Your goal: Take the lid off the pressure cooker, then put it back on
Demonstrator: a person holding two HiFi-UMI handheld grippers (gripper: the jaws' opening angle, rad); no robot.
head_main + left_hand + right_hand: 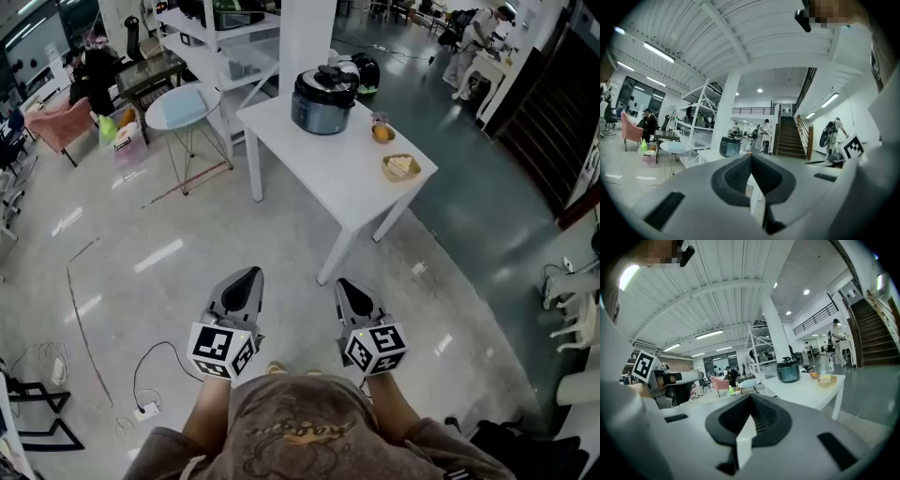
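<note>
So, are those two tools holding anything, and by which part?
Nothing is held. The left tool and right tool are both shut and empty, away from the pressure cooker on the white table.

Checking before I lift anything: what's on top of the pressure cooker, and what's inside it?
A dark lid sits on the pressure cooker. It covers the pot, so what is inside cannot be seen.

Pressure cooker point(319, 112) steel-grey, lid point(330, 81) black; table point(319, 157) white; armchair point(58, 120) pink; small tray point(401, 168) tan.
</note>
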